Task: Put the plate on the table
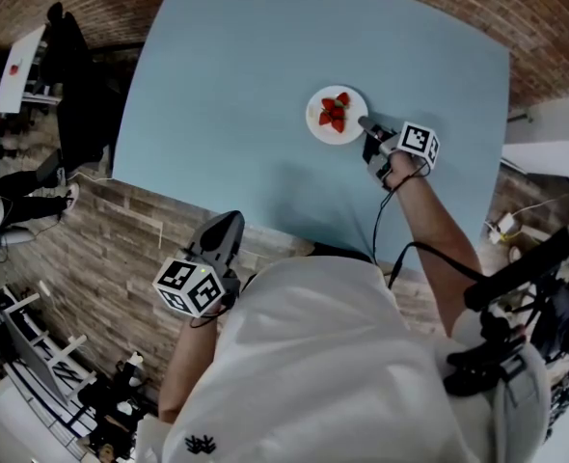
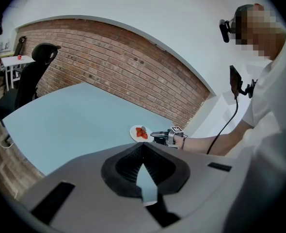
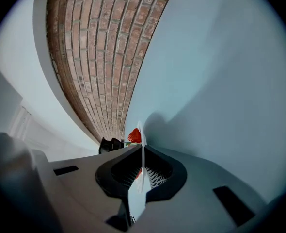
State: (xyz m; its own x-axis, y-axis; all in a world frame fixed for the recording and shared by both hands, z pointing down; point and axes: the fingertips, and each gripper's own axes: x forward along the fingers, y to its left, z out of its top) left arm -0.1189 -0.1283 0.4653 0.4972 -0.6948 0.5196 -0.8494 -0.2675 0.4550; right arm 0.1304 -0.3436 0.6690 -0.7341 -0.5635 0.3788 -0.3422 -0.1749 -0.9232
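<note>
A white plate (image 1: 320, 123) with a few red strawberries (image 1: 335, 113) is at the light blue table's (image 1: 227, 95) right-middle part. My right gripper (image 1: 365, 122) is shut on the plate's right rim. In the right gripper view the plate (image 3: 140, 129) is seen edge-on between the jaws, with a strawberry (image 3: 134, 136) to its left and its shadow on the tabletop. Whether the plate touches the table I cannot tell. My left gripper (image 1: 230, 220) hangs at the table's near edge, shut and holding nothing. From the left gripper view (image 2: 142, 147) the plate (image 2: 137, 131) and right gripper (image 2: 158, 136) lie far ahead.
A black office chair (image 1: 72, 75) and a white desk (image 1: 19, 66) stand left of the table. A brick wall (image 2: 133, 67) runs behind the table's far side. A black cable (image 1: 386, 249) trails from my right wrist. Broad bare tabletop lies left of the plate.
</note>
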